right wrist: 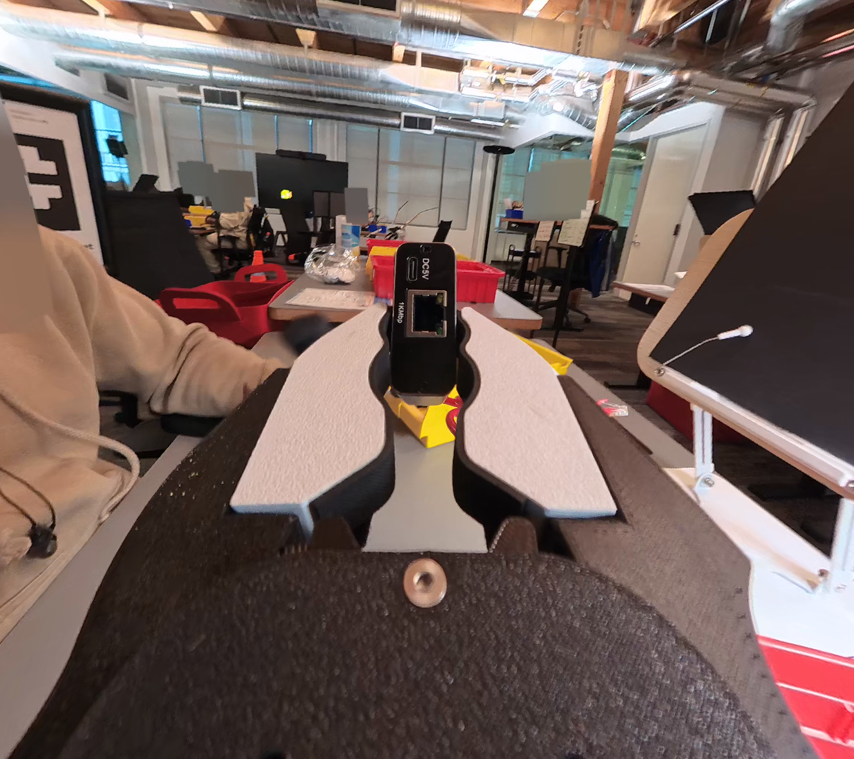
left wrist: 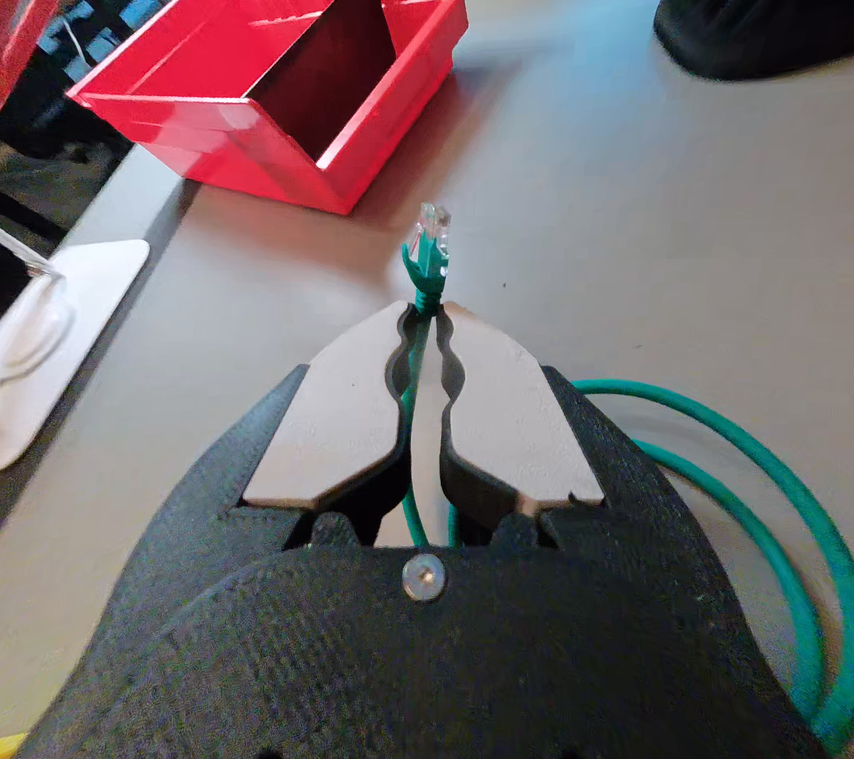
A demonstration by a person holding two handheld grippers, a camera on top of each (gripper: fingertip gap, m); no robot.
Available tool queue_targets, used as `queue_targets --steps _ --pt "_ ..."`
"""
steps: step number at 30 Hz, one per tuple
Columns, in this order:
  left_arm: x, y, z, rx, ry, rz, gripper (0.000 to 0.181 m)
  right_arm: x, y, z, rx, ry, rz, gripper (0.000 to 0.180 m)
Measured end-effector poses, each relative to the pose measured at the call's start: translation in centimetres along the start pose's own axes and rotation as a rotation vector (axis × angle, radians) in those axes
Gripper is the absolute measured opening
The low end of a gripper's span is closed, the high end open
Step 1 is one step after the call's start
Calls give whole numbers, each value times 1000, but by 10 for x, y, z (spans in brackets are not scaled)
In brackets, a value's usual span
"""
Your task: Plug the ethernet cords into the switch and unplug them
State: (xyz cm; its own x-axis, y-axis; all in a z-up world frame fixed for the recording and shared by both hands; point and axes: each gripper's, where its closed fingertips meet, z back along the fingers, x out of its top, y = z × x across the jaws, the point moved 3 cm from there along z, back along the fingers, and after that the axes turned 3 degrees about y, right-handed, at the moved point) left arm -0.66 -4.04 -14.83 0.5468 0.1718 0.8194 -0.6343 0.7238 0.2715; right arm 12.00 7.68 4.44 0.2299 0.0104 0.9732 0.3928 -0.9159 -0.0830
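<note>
In the left wrist view my left gripper (left wrist: 426, 311) is shut on a green ethernet cord (left wrist: 721, 455) just behind its clear plug (left wrist: 434, 228). The plug sticks out past the fingertips, above the table, and the cord loops back to the right of the gripper. In the right wrist view my right gripper (right wrist: 423, 321) is shut on a small black switch (right wrist: 423, 321) held upright in the air. Its empty ethernet port (right wrist: 427, 314) and a small power socket face the camera. The two views do not show the plug and the switch together.
An open red bin (left wrist: 295, 89) sits on the grey table (left wrist: 600, 228) ahead of the left gripper. A white stand base (left wrist: 69, 330) lies at the left edge. A dark object (left wrist: 758, 15) is at top right. A person's beige sleeve (right wrist: 115, 344) is at left, a tilted black board (right wrist: 762, 321) at right. Tip to tip, the grippers are about 25 cm apart.
</note>
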Motion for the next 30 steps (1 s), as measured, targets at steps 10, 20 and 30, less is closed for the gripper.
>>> queue_targets --steps 10,20,30 --pt "62 -2 36 -450 21 418 8 -59 23 -27 278 270 -197 24" --pt "43 -7 3 -660 205 489 8 -112 21 -48 344 420 -553 24" --pt "27 -9 4 -786 232 594 8 -139 25 -57 406 459 -787 24"
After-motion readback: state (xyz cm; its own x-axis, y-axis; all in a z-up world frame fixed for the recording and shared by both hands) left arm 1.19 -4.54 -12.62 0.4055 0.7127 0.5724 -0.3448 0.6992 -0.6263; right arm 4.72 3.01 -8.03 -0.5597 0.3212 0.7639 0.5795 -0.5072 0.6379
